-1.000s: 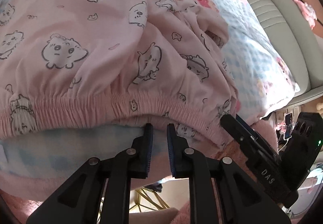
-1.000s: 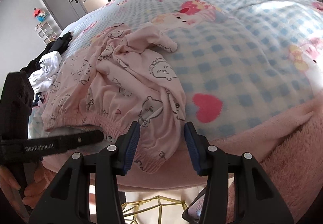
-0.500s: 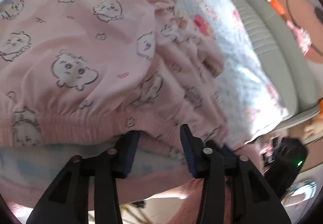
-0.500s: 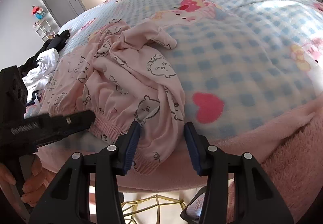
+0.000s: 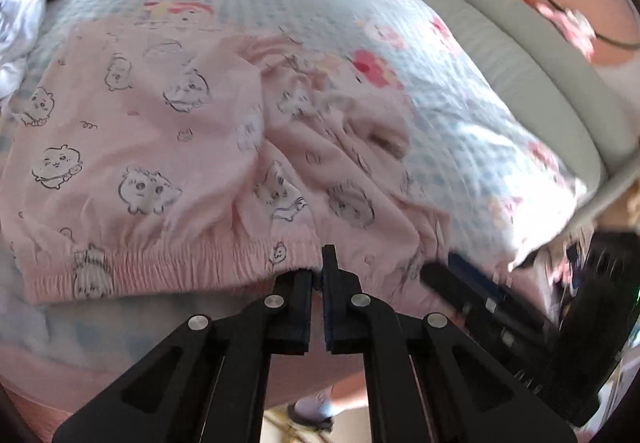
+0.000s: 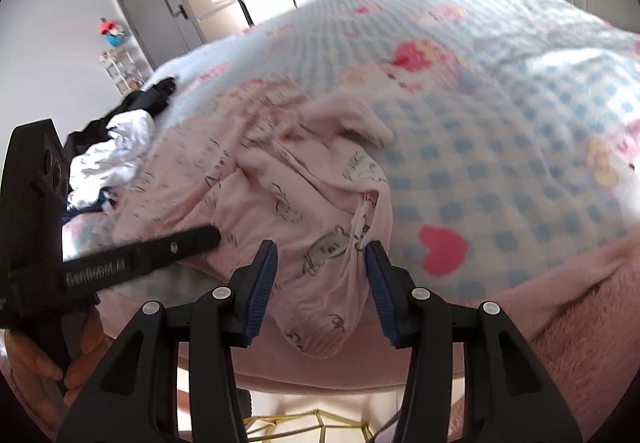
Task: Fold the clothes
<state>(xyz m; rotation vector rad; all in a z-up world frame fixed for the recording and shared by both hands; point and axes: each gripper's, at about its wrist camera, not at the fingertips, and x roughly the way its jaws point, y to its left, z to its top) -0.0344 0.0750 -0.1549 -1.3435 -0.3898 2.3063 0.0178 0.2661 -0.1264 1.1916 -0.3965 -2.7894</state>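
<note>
Two grippers at near edge of checked bedspread [image 6: 500, 147]. Left gripper [image 5: 317, 275] fingers pressed together, pinching elastic waistband of pink pyjama trousers [image 5: 160, 147]. Right gripper [image 6: 322, 275] fingers spread, trouser fabric draped between, not pinched. White and dark clothes [image 6: 112, 151] far left.
</note>
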